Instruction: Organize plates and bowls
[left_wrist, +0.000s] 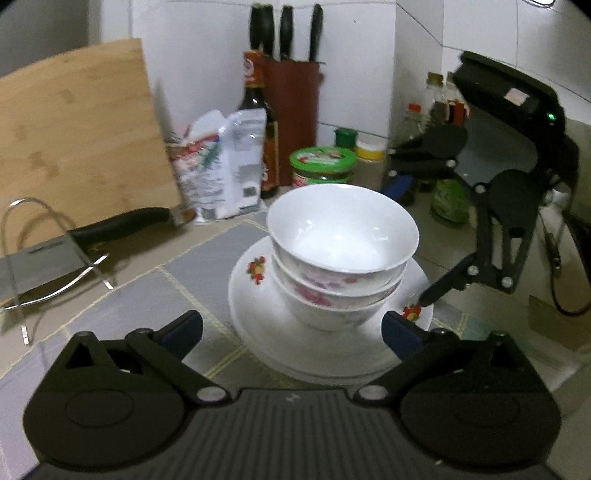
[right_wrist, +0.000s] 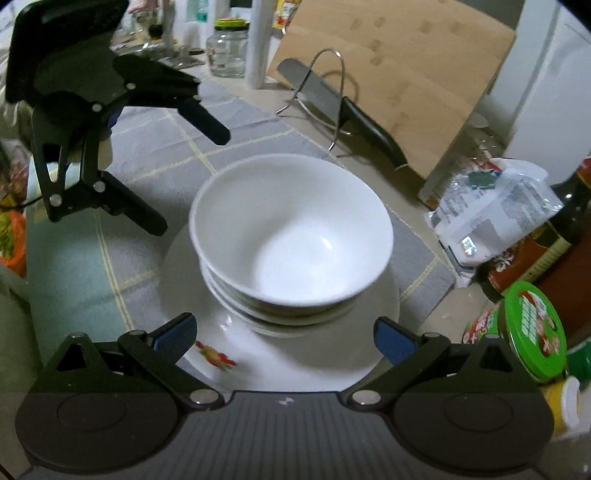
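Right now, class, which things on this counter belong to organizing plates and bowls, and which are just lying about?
Belongs to the job:
- stacked bowls
- plates beneath them
- left gripper, open
- right gripper, open

Lying about:
- cutting board
- cleaver on wire rack
- knife block
- sauce bottle
- green-lidded jar

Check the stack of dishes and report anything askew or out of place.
The stacked bowls sit nested but not squarely: the top one is shifted off the lower rims, and the stack stands off-centre on the plates. Nothing is chipped or spilled. A cleaver leans on its wire rack, handle pointing toward the mat.
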